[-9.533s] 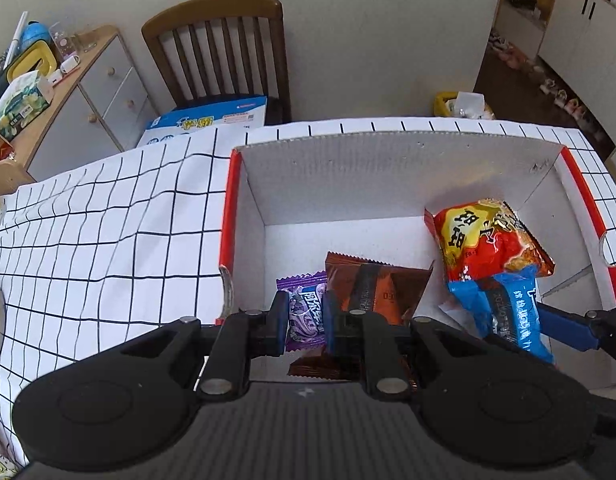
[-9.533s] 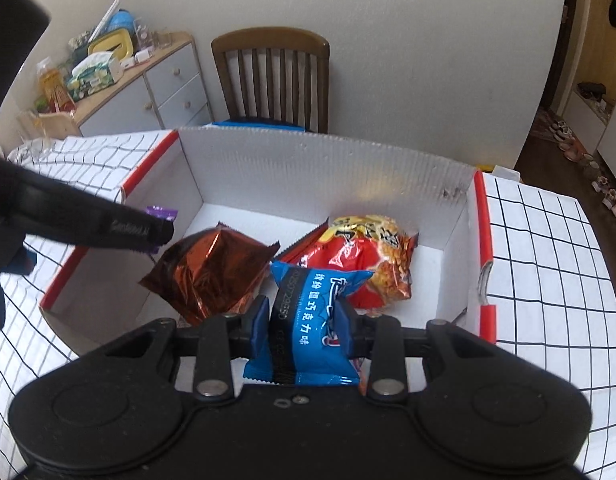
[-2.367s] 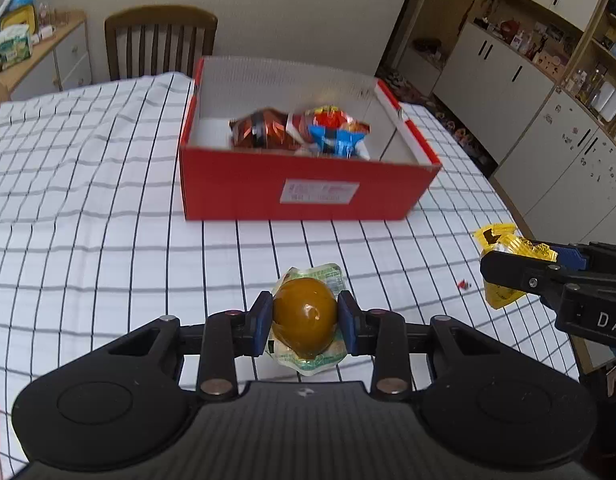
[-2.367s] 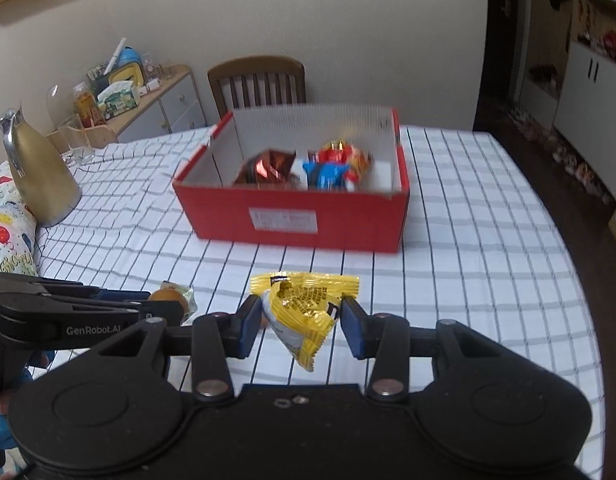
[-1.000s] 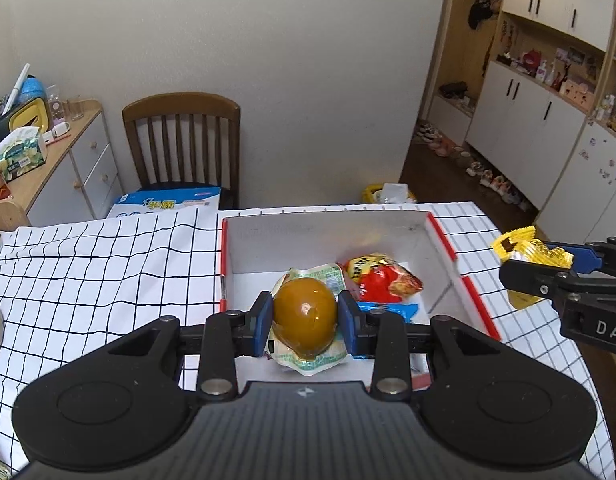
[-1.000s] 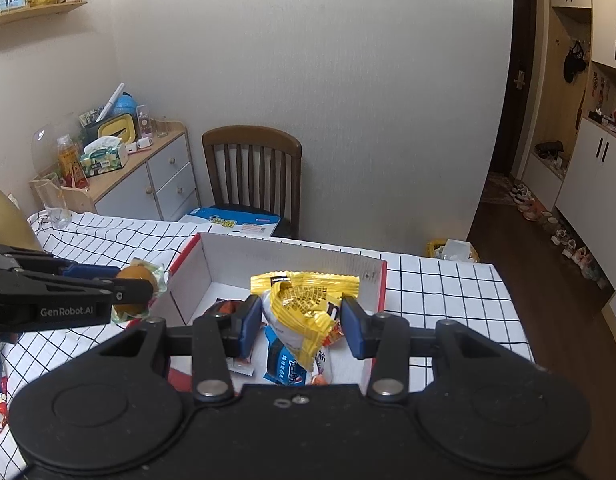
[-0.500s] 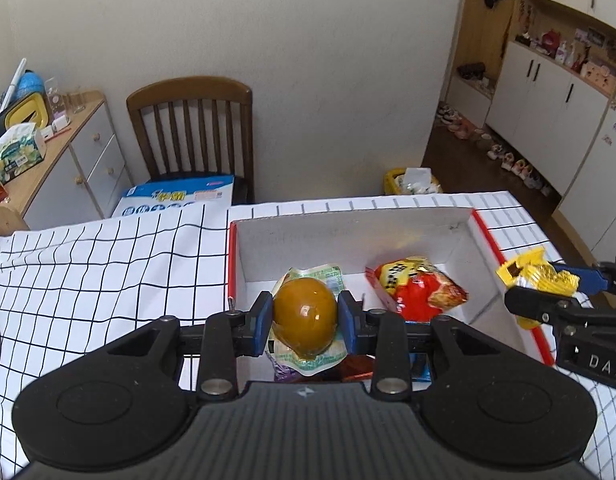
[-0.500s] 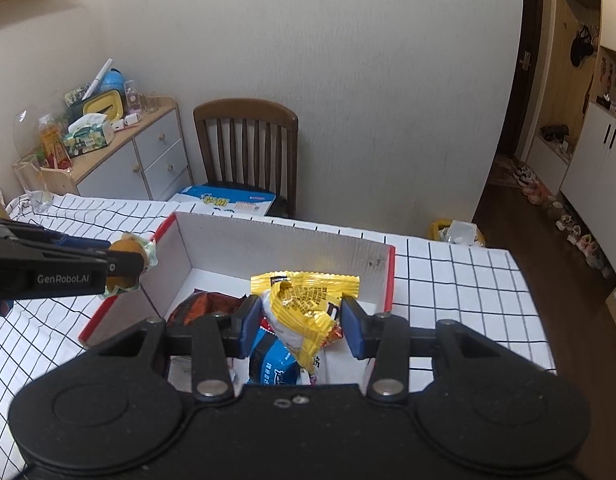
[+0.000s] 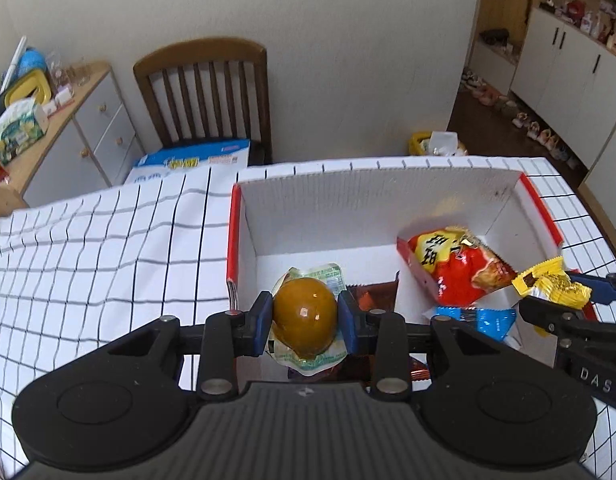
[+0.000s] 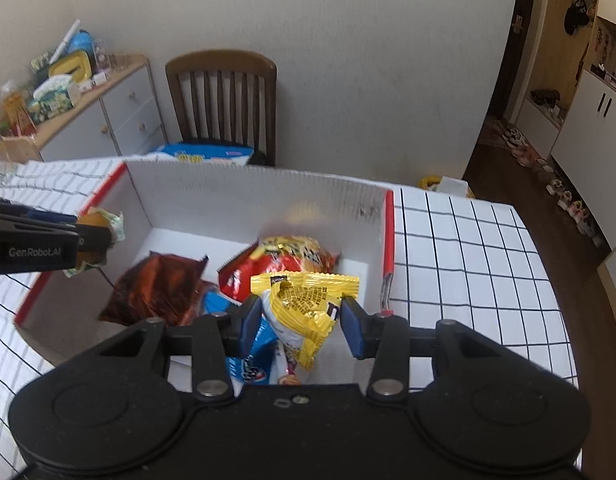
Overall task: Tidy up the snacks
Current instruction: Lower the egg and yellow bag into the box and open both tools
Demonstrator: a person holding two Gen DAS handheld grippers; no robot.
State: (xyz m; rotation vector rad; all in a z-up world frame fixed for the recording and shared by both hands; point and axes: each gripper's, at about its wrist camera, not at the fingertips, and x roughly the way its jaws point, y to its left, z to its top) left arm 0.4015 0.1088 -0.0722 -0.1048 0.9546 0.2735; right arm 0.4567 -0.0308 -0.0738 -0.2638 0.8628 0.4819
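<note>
Box (image 9: 388, 204) with red outer walls and white inside fills the middle of the left wrist view, standing on the tabletop (image 9: 108, 248) under a white cloth with black grid lines. We see the left gripper (image 9: 306, 322) above the near left part of the box, its blue pads pinching a brown round snack in a clear and green wrapper (image 9: 305, 316). Under it lies a brown foil packet (image 9: 378, 296). To the right, inside the box, a red and yellow bag (image 9: 452, 268) leans on the floor of the box, and a blue packet (image 9: 474, 318) lies just in front of it. At the right edge the right gripper (image 9: 552, 294) comes in from the side with a yellow packet (image 9: 554, 284) between its fingers. Behind the tabletop stands a wooden chair (image 9: 204, 92).

In the right wrist view, the right gripper (image 10: 301, 318) hangs over the near right part of the box (image 10: 248, 188). The yellow packet (image 10: 304, 308) sits between its blue pads; the left pad touches it, but at the right pad we cannot tell if there is contact. Below are the blue packet (image 10: 248, 360), the red and yellow bag (image 10: 284, 260) and the brown foil packet (image 10: 160, 288). At the left edge the left gripper (image 10: 88, 236) holds the brown round snack (image 10: 94, 222) over the left wall of the box.
</note>
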